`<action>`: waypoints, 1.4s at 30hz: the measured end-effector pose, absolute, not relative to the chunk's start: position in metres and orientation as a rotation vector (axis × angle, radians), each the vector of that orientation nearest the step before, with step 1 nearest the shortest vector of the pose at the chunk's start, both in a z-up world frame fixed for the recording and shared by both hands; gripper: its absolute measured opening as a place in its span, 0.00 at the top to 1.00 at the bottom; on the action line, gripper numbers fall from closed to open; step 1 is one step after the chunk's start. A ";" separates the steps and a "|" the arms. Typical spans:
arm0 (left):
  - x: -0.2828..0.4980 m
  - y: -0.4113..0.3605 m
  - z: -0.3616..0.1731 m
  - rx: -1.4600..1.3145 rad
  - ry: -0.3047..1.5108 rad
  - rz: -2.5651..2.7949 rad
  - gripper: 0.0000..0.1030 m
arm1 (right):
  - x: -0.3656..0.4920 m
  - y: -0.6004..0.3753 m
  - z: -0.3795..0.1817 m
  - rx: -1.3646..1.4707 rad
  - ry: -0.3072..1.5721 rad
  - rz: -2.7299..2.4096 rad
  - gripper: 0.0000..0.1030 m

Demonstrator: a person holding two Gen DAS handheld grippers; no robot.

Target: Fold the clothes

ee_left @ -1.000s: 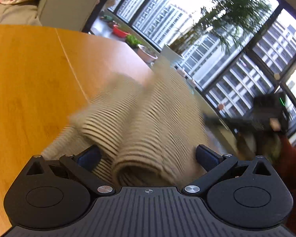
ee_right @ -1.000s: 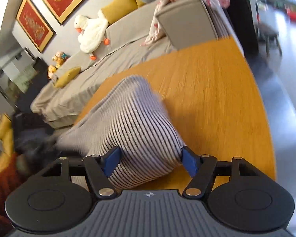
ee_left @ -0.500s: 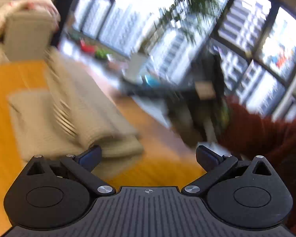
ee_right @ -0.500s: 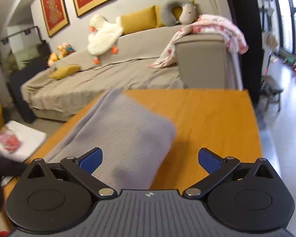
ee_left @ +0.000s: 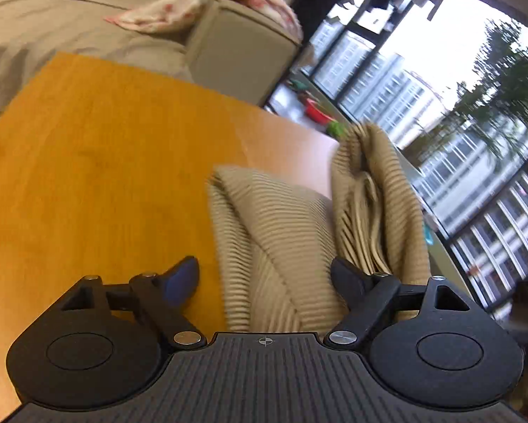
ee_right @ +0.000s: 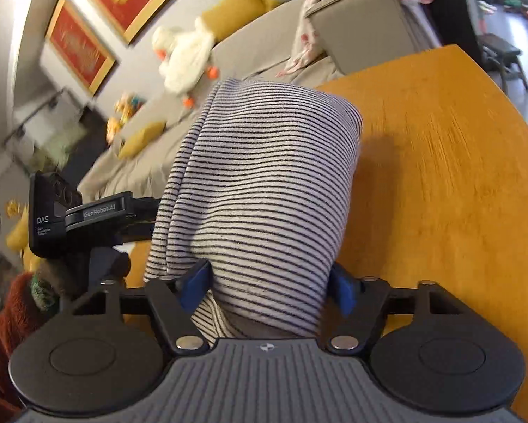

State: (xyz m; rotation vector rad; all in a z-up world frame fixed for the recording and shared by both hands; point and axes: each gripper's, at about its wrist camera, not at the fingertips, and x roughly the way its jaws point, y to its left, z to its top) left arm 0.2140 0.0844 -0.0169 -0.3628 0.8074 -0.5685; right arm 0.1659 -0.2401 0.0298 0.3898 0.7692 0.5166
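A folded striped garment [ee_left: 281,229] lies bunched on the wooden table [ee_left: 87,176]. My left gripper [ee_left: 264,276] straddles its near end with the jaws half closed. The right finger presses the cloth, while a strip of table shows between the left finger and the cloth. In the right wrist view the same garment [ee_right: 264,183] fills the space between the fingers, and my right gripper [ee_right: 271,285] is shut on the thick bundle. The black body of the left tool [ee_right: 55,218] reaches into the garment's left side, its fingertips hidden by cloth.
A beige sofa [ee_left: 70,17] with a patterned blanket stands past the table's far edge. Large windows [ee_left: 440,105] run along the right. Bare table top [ee_right: 440,194] stretches right of the garment. A person's rust-coloured sleeve [ee_right: 2,324] shows at lower left.
Half a second ago both grippers stood wide open, drawn back from the garment. Now the right has closed on the bundle and the left has narrowed around it.
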 end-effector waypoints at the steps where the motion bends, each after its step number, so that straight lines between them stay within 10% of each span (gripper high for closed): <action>1: 0.210 0.078 -0.016 -0.367 0.818 -0.595 0.22 | 0.168 -0.244 0.034 0.346 0.764 0.510 0.36; 12: 0.171 0.025 -0.019 -0.302 0.806 -0.720 0.14 | 0.142 -0.252 0.094 -0.092 0.447 0.308 0.22; 28: 0.199 0.032 -0.016 -0.394 0.795 -0.459 0.10 | 0.144 -0.152 0.043 -0.673 0.324 0.273 0.21; 31: 0.199 0.029 -0.015 -0.388 0.807 -0.459 0.14 | 0.134 -0.152 0.055 -0.660 0.320 0.322 0.36; 33: 0.197 0.028 -0.016 -0.384 0.823 -0.472 0.28 | 0.127 -0.151 0.063 -0.651 0.318 0.354 0.70; 42: 0.190 0.032 -0.023 -0.426 0.836 -0.528 0.39 | 0.097 -0.148 0.098 -0.611 0.307 0.501 0.79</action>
